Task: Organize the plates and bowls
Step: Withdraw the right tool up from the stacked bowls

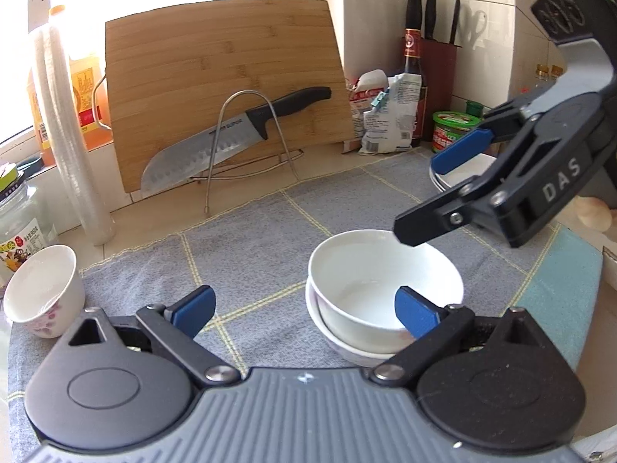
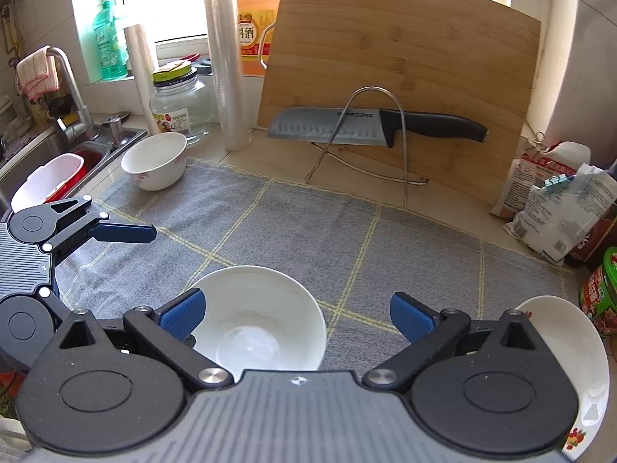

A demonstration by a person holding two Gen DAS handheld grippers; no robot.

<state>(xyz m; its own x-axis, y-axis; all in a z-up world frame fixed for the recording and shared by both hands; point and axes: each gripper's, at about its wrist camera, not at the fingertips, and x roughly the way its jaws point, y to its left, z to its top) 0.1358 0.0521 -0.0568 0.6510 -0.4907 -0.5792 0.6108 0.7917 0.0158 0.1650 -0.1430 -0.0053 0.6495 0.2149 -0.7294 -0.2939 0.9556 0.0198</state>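
Observation:
A white bowl sits nested in another white bowl on the grey cloth; the stack also shows in the right wrist view. My left gripper is open and empty, its right finger just inside the top bowl's near rim. My right gripper is open and empty above the cloth, with the stack at its left finger. A flowered white bowl stands at the cloth's left edge. White plates lie at the right.
A cutting board with a knife on a wire rack stands at the back. A glass jar, plastic-wrap rolls, bags, bottles and a sink surround the cloth.

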